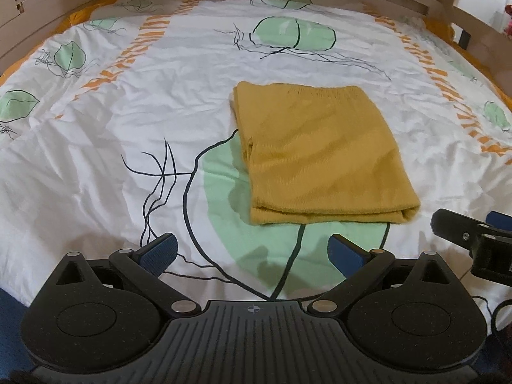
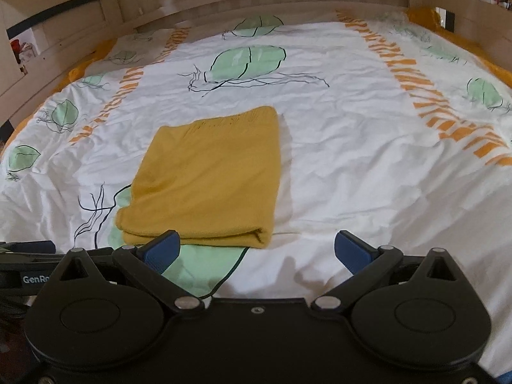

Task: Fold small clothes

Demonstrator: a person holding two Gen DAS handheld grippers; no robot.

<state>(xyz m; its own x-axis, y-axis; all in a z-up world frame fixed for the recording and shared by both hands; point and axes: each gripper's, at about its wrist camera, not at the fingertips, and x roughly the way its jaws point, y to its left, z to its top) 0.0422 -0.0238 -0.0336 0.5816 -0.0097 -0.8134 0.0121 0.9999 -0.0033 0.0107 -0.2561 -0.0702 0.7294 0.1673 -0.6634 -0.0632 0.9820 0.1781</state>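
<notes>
Centre frame, left view: cloth (image 1: 320,156) lies folded flat on duvet (image 1: 128,121). Left gripper (image 1: 252,252) and right gripper (image 2: 257,249) sit at lower frame, fingers apart, touching nothing; fold looks complete.

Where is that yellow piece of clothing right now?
The folded yellow garment lies flat on the white leaf-print duvet, partly over a big green leaf, just ahead of both open grippers: right of centre in the left view, left of centre in the right.
</notes>
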